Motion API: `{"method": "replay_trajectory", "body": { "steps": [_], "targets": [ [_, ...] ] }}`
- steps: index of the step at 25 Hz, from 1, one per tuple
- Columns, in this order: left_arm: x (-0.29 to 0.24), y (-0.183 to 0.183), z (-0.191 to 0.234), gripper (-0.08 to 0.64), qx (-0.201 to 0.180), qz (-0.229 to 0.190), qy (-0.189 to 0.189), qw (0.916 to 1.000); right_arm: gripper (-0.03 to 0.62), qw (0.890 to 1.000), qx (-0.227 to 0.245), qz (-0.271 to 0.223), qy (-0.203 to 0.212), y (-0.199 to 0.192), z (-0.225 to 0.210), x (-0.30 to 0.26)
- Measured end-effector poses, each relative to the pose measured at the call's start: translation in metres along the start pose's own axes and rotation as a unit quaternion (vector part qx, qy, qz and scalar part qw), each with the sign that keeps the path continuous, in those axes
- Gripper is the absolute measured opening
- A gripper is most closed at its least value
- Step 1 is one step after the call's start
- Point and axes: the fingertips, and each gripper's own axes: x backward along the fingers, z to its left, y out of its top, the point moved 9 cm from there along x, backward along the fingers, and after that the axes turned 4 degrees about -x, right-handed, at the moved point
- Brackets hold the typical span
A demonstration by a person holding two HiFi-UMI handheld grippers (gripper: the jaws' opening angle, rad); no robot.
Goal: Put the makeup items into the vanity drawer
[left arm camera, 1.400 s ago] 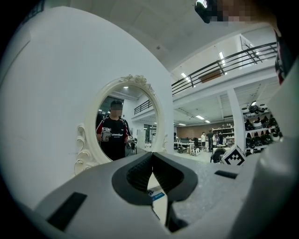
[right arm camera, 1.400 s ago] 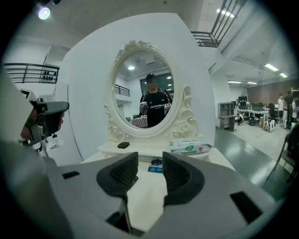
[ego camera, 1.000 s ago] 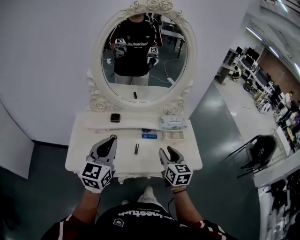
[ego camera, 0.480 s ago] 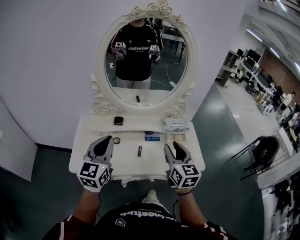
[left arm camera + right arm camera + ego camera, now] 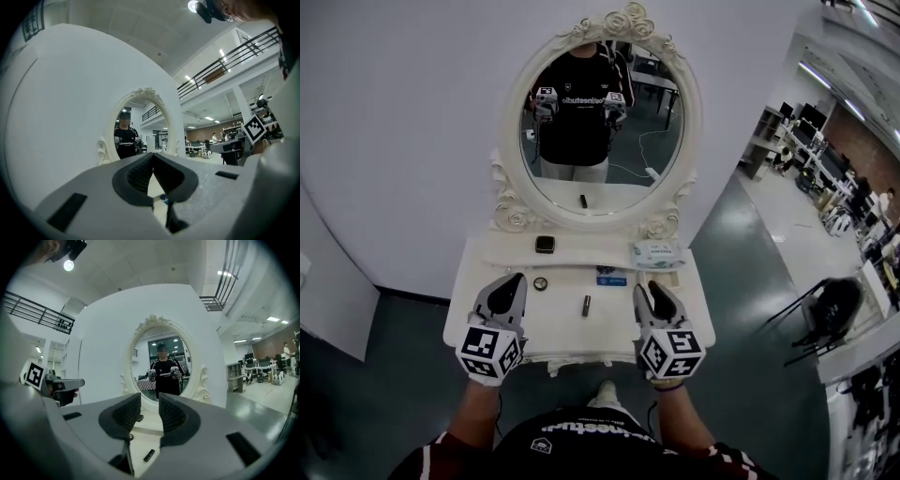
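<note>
1. Left gripper (image 5: 514, 279): jaws clenched tip to tip, nothing between them.
2. Right gripper (image 5: 652, 286): jaws partly apart, just been closing, empty.
3. Dark tube (image 5: 586, 305): lies untouched on the vanity (image 5: 558, 323), between both grippers.

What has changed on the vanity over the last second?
The right gripper rose slightly and its jaws have just been closing partway, with nothing between them. The left gripper eased aside, shut and empty. Nothing was picked up; the dark tube, round case and blue box lie where they were.
</note>
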Motion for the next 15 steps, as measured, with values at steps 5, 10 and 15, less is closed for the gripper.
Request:
{"method": "replay_trajectory", "body": {
  "steps": [5,10,15],
  "targets": [
    [0.001,-0.0002,0.0012,0.006,0.003,-0.003,0.002,1.0,0.082,1.0,0.002,-0.001,-0.001,0.0052,0.0037,-0.0036],
    [0.0016,-0.0024,0.0047,0.005,0.004,-0.002,0.005,1.0,0.037,1.0,0.005,0.006,-0.003,0.0051,0.0064,-0.0073],
    [0.002,-0.0015,0.006,0.005,0.004,-0.005,0.008,1.0,0.003,1.0,0.012,0.01,-0.017,0.0072,0.0063,-0.0088]
  ]
}}
